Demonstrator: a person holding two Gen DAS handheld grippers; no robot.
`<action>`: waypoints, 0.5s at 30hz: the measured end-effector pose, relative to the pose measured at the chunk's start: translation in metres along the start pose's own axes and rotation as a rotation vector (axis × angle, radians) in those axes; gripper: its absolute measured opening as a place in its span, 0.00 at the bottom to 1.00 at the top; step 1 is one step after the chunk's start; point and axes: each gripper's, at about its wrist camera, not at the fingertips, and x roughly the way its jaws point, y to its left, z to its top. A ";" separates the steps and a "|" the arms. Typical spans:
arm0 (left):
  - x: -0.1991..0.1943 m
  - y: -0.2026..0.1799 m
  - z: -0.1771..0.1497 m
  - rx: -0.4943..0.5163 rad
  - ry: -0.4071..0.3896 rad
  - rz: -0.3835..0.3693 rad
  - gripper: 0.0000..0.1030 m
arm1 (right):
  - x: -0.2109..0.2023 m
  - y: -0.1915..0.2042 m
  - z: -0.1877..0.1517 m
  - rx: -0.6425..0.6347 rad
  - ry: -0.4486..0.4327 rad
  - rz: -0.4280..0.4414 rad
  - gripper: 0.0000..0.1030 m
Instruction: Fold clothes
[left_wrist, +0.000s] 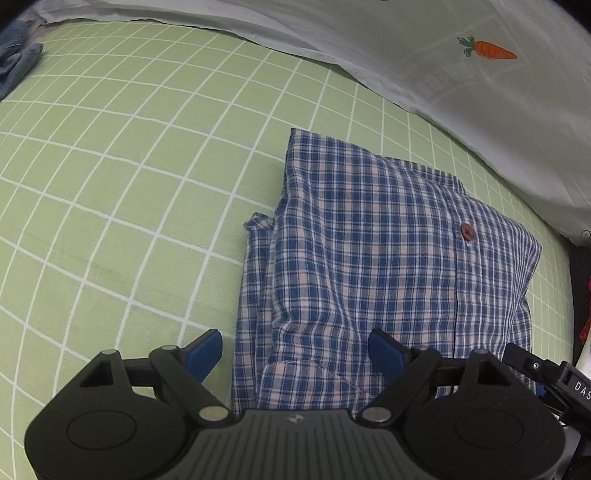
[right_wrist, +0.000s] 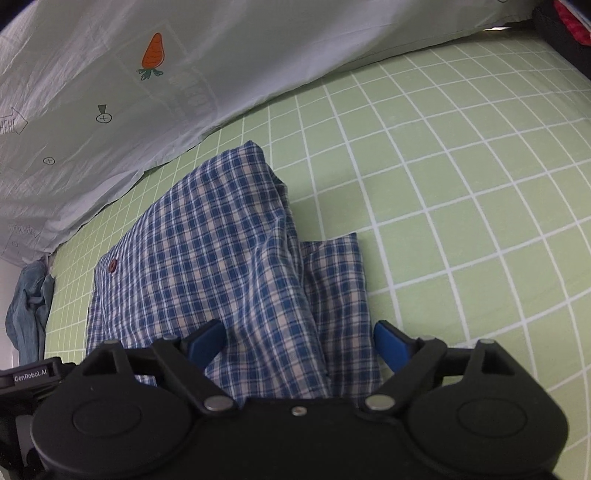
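Right now a folded blue-and-white plaid cotton shirt (left_wrist: 388, 258) lies flat on a light green bedsheet with a white grid pattern (left_wrist: 129, 166), its far edge close to a pale white quilt printed with an orange carrot (left_wrist: 480, 55).

From the left wrist view, the left gripper (left_wrist: 295, 354), black with blue fingertip pads, hangs over the shirt's near edge with its jaws spread wide. 1 blue pad (left_wrist: 205, 354) sits over bare sheet just left of the shirt; the other sits over the plaid cloth. Neither pad presses the fabric, and nothing is held. A small red button (left_wrist: 467, 232) shows on the shirt's placket toward the right. A narrower layer of the same plaid sticks out along the shirt's left side. A crumpled blue-grey cloth (left_wrist: 16, 59) lies at the far left, well apart from the shirt.

From the right wrist view, the right gripper (right_wrist: 299, 347) likewise stands wide open over the shirt's near edge, a raised fold of plaid running between its pads without being pinched. Part of the other gripper's black body shows at the near edge of each view.
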 end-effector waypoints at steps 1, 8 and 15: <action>0.001 0.001 0.001 -0.010 0.001 -0.004 0.85 | 0.001 0.000 0.000 0.001 -0.005 0.002 0.89; 0.005 0.001 0.005 -0.056 -0.030 -0.040 0.89 | 0.010 0.010 0.005 0.009 -0.011 0.012 0.99; 0.011 0.002 0.006 -0.122 -0.043 -0.166 0.71 | 0.023 0.030 0.010 -0.027 0.024 0.073 0.99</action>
